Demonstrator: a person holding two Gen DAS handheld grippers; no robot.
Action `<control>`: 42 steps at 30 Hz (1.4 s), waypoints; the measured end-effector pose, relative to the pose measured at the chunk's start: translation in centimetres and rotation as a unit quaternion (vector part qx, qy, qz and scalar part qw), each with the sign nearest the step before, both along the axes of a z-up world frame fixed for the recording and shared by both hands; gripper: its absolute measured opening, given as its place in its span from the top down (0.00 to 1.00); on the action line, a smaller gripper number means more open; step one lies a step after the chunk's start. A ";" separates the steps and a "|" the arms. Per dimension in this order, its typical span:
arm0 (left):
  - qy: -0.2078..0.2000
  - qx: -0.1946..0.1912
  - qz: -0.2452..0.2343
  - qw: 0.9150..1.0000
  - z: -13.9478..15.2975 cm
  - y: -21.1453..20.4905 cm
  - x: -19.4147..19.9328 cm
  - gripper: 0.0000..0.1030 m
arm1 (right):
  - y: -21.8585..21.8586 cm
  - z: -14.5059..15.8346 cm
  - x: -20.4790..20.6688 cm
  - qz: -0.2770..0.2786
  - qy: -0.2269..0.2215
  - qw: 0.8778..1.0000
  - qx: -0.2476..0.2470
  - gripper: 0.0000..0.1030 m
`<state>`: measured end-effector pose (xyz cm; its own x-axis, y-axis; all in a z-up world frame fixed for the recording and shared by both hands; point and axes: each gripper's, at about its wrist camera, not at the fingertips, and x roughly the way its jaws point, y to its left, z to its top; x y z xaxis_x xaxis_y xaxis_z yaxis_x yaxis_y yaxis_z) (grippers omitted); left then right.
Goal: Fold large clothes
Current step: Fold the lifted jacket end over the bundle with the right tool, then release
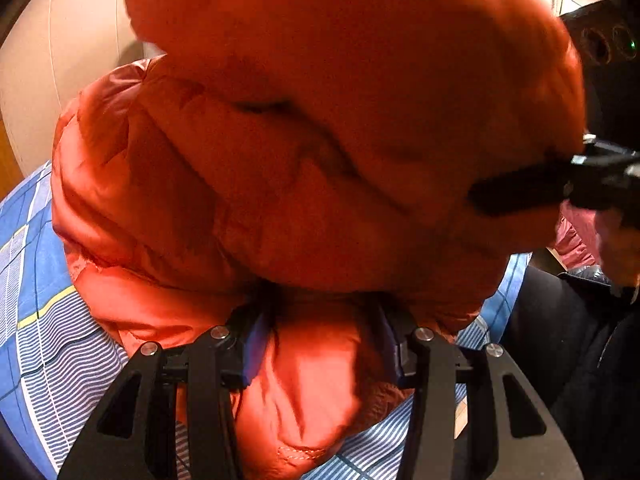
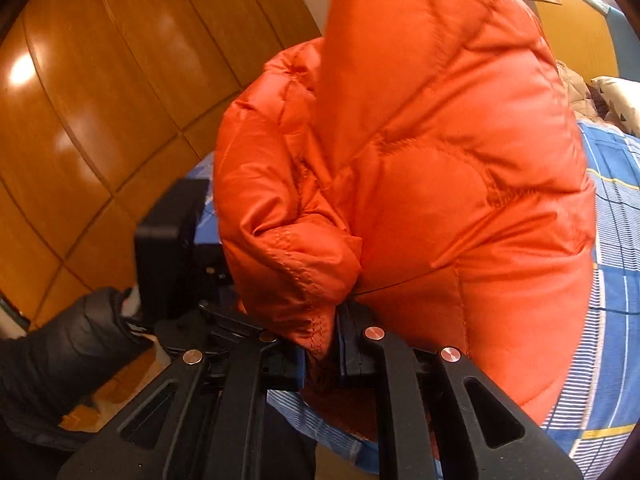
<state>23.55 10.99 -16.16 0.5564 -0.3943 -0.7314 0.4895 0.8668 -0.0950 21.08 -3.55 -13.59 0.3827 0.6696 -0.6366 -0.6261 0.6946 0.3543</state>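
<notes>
An orange puffer jacket (image 1: pixel 320 140) is bunched over a blue checked bedsheet (image 1: pixel 44 320) and fills most of both views. My left gripper (image 1: pixel 324 340) is shut on a thick padded fold at the jacket's near edge. In the right wrist view, my right gripper (image 2: pixel 320 356) is shut on a stitched hem of the jacket (image 2: pixel 420 160), and a raised flap arches above it. From the left wrist view the right gripper (image 1: pixel 492 196) shows at the right, clamped on the flap. The left gripper's black body (image 2: pixel 168 232) shows at the left behind the jacket.
Orange-brown wooden panels (image 2: pixel 100 100) rise to the left of the bed. A beige wall (image 1: pixel 60 60) stands beyond it. A person's black padded sleeve (image 2: pixel 68 360) is at the lower left. A pink garment (image 1: pixel 576 240) and a patterned pillow (image 2: pixel 616 96) lie at the edges.
</notes>
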 end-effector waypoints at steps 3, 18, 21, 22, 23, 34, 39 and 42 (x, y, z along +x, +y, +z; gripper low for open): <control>0.004 -0.015 0.002 1.000 0.1 0.4 -0.3 0.56 | 0.6 -0.7 0.0 0.001 0.001 1.000 -0.009 0.90; 0.014 -0.125 0.021 0.992 3.2 5.0 -3.6 0.64 | 1.5 -2.0 1.2 -0.007 0.022 1.000 0.000 0.90; 0.003 -0.160 0.004 0.987 4.7 4.4 -4.0 0.64 | 0.7 -1.4 1.1 -0.005 0.020 1.000 0.005 0.90; 0.003 -0.173 -0.004 0.985 5.2 4.5 -3.8 0.61 | 0.4 -1.5 1.1 -0.001 0.019 1.000 0.007 0.87; 0.006 -0.186 -0.010 0.982 5.6 4.2 -3.9 0.51 | 0.4 -1.2 0.7 0.005 0.008 1.000 0.006 0.85; 0.035 -0.182 -0.037 0.982 5.2 0.3 -2.8 0.24 | 0.2 -1.0 -1.3 0.029 -0.027 0.999 0.003 0.65; 0.037 -0.159 -0.030 0.986 5.7 -0.8 -1.0 0.24 | 0.8 -0.7 -2.3 0.040 -0.042 0.998 -0.001 0.47; 0.039 -0.133 -0.014 0.990 5.3 -1.9 -0.2 0.29 | 0.6 -0.7 -2.5 0.041 -0.040 0.998 0.002 0.47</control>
<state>23.36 9.12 -10.83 0.4886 -0.5933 -0.6397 0.4961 0.7921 -0.3557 18.60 -2.99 -14.27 0.3758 0.7024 -0.6045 -0.7065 0.6393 0.3036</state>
